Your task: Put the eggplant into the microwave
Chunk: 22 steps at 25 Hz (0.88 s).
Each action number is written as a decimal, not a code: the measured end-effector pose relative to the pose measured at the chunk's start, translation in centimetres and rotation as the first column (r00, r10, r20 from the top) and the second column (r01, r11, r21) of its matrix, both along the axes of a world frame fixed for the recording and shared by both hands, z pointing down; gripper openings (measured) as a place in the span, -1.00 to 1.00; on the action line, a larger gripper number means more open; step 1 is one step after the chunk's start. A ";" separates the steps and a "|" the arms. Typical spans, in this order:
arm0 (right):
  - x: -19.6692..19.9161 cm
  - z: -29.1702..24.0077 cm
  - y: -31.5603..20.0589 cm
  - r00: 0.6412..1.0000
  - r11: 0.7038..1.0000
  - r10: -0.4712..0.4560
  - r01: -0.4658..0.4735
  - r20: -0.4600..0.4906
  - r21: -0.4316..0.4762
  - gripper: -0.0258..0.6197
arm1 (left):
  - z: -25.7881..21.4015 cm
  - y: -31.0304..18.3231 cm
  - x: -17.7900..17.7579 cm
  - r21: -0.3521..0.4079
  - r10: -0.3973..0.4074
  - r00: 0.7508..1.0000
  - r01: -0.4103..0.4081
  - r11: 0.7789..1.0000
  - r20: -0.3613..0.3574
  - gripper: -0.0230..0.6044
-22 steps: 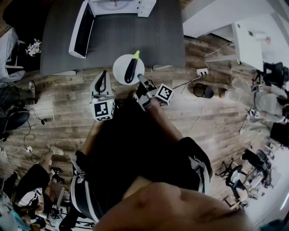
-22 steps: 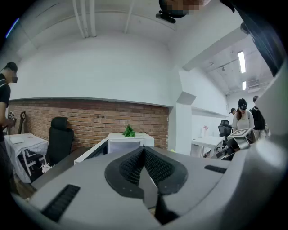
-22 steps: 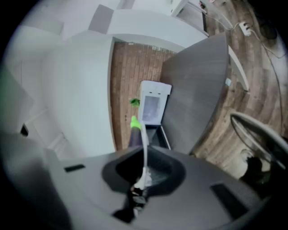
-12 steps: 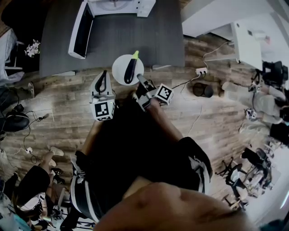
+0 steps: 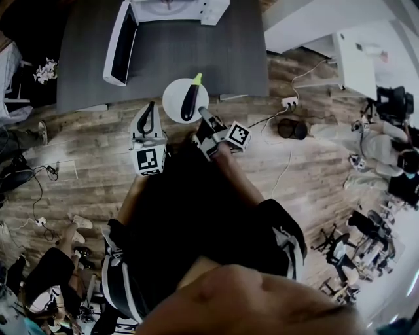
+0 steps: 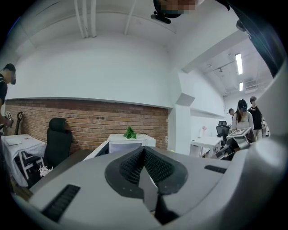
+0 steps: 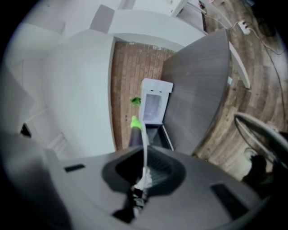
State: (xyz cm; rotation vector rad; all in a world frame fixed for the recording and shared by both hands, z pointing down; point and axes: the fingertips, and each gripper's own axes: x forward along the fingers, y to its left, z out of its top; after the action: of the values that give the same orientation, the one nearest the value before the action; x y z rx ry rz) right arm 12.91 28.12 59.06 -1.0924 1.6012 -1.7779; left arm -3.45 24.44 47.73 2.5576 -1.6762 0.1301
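Note:
A dark purple eggplant (image 5: 190,98) with a green stem lies on a white plate (image 5: 175,105). My right gripper (image 5: 203,118) is shut on the plate's near rim and holds it just in front of the dark table (image 5: 196,52). In the right gripper view the plate (image 7: 145,143) shows edge-on between the pads, with the eggplant (image 7: 134,130) behind it. The white microwave (image 5: 173,10) stands at the table's far side, its door (image 5: 121,42) swung open to the left. My left gripper (image 5: 147,114) hangs left of the plate, shut and empty (image 6: 144,152).
Cables and a power strip (image 5: 288,103) lie on the wooden floor to the right. A white desk (image 5: 360,59) and seated people (image 5: 386,144) are at the far right. Office chairs (image 5: 340,252) stand at lower right, and a black chair (image 6: 57,139) by the brick wall.
Both grippers and the plate stay where they were. Only the people in the background have shifted.

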 end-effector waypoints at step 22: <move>-6.4 0.5 -2.7 0.993 0.993 0.120 -0.120 0.012 -0.010 -0.80 | 0.6 -0.8 -6.6 -0.013 0.090 0.995 -0.091 0.996 -0.033 -0.81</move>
State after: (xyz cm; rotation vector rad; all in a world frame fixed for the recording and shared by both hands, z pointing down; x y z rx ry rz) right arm 6.52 25.38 59.58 -1.1548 1.4891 -1.7120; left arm -10.04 23.66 48.30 2.6117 -1.5433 0.1055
